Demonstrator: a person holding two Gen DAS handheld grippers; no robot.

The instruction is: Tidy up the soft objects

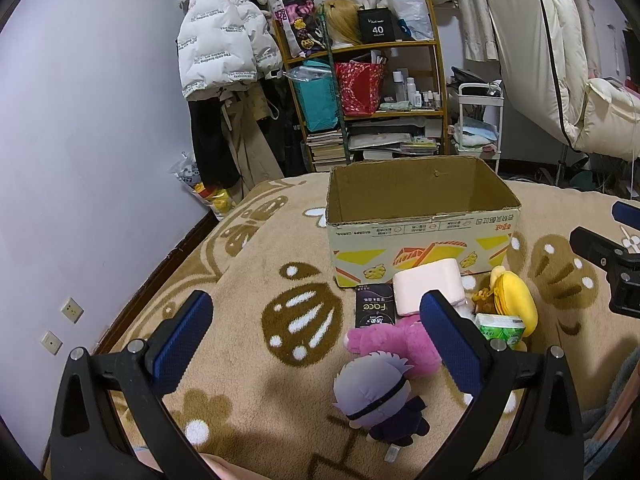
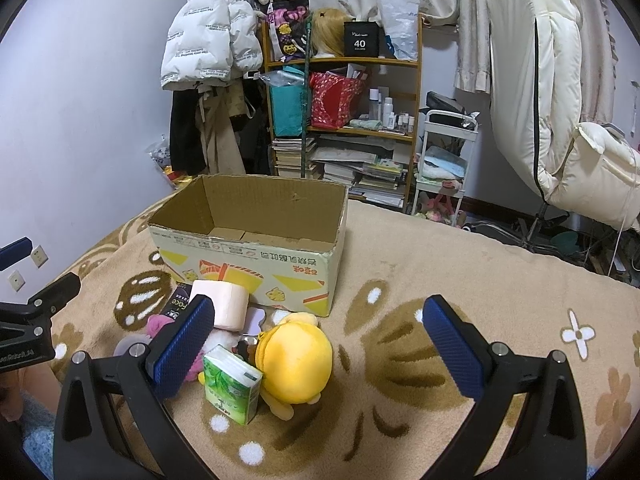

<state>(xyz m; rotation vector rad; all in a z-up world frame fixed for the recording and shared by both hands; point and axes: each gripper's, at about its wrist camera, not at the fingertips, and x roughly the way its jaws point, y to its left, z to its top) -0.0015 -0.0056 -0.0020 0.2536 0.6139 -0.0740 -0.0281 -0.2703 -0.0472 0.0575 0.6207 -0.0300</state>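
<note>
An open, empty cardboard box [image 1: 420, 236] [image 2: 256, 252] stands on a tan patterned blanket. In front of it lie a pink toilet-paper roll [image 1: 428, 286] [image 2: 224, 306], a black packet [image 1: 374, 306], a pink plush [image 1: 392, 340], a grey-haired doll [image 1: 376, 400], a green tissue pack [image 1: 502, 328] [image 2: 230, 384] and a yellow plush [image 1: 514, 300] [image 2: 296, 360]. My left gripper [image 1: 316, 344] is open above the blanket, left of the pile. My right gripper [image 2: 320, 350] is open just above the yellow plush and holds nothing.
A cluttered shelf [image 1: 372, 100] and hanging coats [image 1: 224, 60] stand beyond the bed. A purple wall [image 1: 80, 140] runs along the left edge. A white trolley [image 2: 444, 160] and a cream padded chair [image 2: 560, 120] are at the back right.
</note>
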